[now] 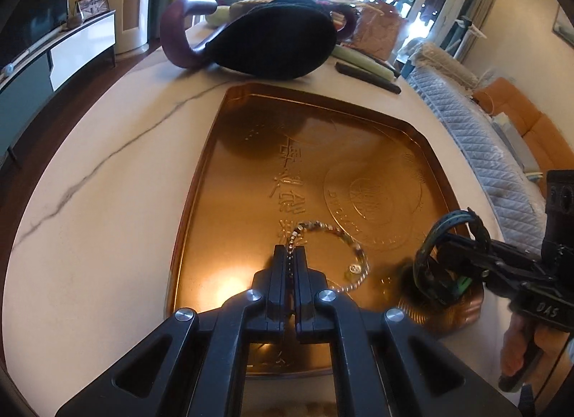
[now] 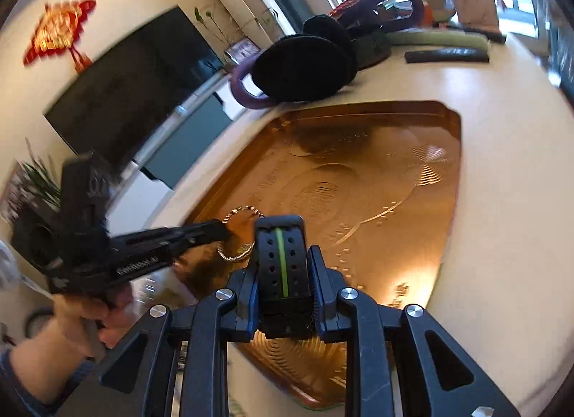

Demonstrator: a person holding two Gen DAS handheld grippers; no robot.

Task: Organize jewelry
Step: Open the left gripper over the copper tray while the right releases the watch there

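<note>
My left hand-held gripper (image 1: 290, 255) was clenched on a multicoloured beaded bracelet (image 1: 333, 255) over the embossed copper-coloured metal tray (image 1: 201, 180) on the pale marble table (image 1: 118, 180). My right hand-held gripper (image 2: 281, 255) gripped a black perforated watch strap with a green stripe (image 2: 281, 259) — also above the tray.

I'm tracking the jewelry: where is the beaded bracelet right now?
In the left wrist view the beaded bracelet is pinched in the left claw, hanging over the near end of the gold tray, left of the black strap the right claw holds.

I'm reading "DAS", upside down, on the right gripper (image 1: 443, 250); the tray's (image 1: 201, 180) embossed characters are staying illegible.
</note>
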